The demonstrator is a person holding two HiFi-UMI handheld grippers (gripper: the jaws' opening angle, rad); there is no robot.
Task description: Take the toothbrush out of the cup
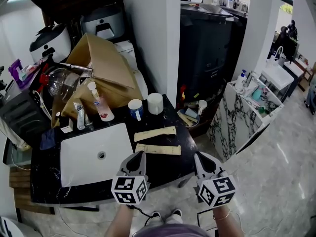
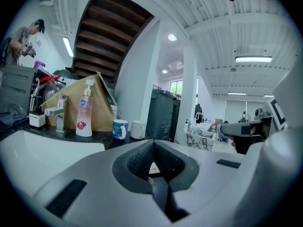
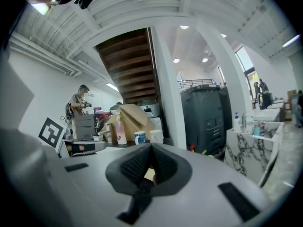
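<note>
A blue-and-white mug (image 1: 135, 107) and a plain white cup (image 1: 155, 103) stand side by side at the back of the black countertop (image 1: 163, 167). No toothbrush shows in either one from here. Two long tan paper packets (image 1: 154, 134) (image 1: 158, 149) lie flat in front of them. My left gripper (image 1: 138, 156) hovers over the counter's front edge, just short of the nearer packet, jaws shut and empty. My right gripper (image 1: 199, 158) is level with it, off the counter's right corner, also shut on nothing. The left gripper view shows the mug (image 2: 120, 129) and white cup (image 2: 138, 129) well ahead.
A white sink basin (image 1: 79, 152) fills the counter's left half, with a faucet (image 1: 81, 117) and a pump soap bottle (image 1: 101, 105) behind it. A cardboard box (image 1: 103, 68) and appliances crowd the back. A black bin (image 1: 210, 48) stands to the right.
</note>
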